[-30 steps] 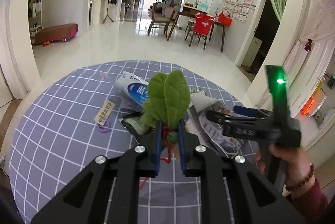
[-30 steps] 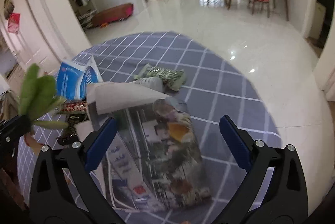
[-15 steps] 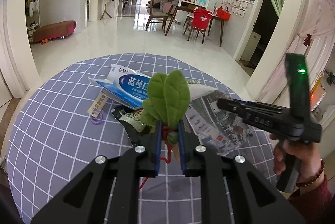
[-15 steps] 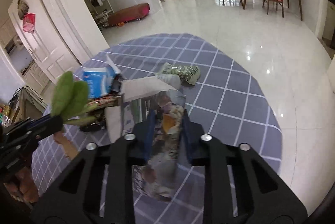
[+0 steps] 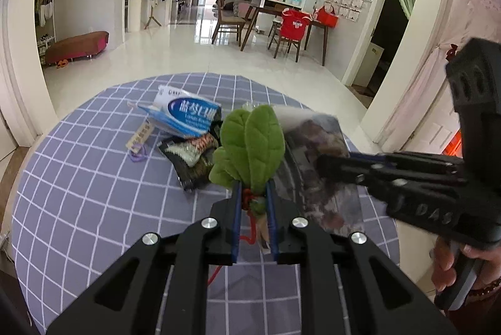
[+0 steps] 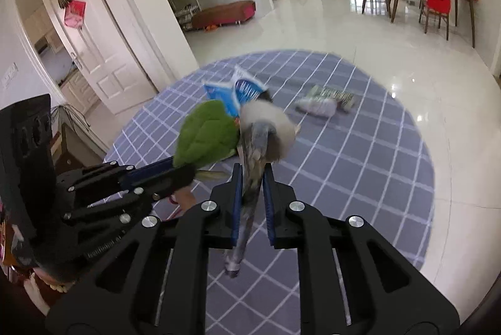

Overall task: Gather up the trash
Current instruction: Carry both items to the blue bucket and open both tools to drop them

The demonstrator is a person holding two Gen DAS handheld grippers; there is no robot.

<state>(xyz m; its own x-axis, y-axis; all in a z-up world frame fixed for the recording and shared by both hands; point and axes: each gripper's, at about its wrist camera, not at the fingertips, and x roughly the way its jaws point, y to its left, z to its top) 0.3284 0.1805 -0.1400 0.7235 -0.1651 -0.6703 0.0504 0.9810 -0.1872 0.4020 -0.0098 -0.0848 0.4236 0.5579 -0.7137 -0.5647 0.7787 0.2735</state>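
We see both grippers loaded, above the round worktop point(image 5: 78, 203) with its grey-blue grid cloth.

Left gripper point(image 5: 253, 209): fingers clamped on the stem end of a green fabric leaf sprig point(image 5: 250, 147), leaves sticking up and forward past the fingertips. A red cord point(image 5: 247, 236) trails from the stem down between the fingers.

Right gripper point(image 6: 252, 194): fingers closed tight on a glossy printed sheet point(image 6: 253, 166), pinched edge-on. The sheet bows up ahead of the fingertips and its lower end hangs below the gripper. In the left wrist view the same sheet point(image 5: 316, 166) sits just right of the leaves, with the right gripper point(image 5: 332, 169) gripping it from the right side. In the right wrist view the leaves point(image 6: 206, 134) are just left of the sheet; we cannot tell if they touch.

On the worktop:
- blue-and-white toothpaste box point(image 5: 188, 115), beyond the leaves, tilted
- dark snack wrapper point(image 5: 191, 156), just beside the box on the near side, close to the leaves
- yellowish tag with a purple loop point(image 5: 139, 139), left of the wrapper
- crumpled green-striped wrapper with a clear plastic piece point(image 6: 328, 100), well apart to the right, far side of the worktop (blurred)

The held leaves and sheet hide part of the pile from both cameras.
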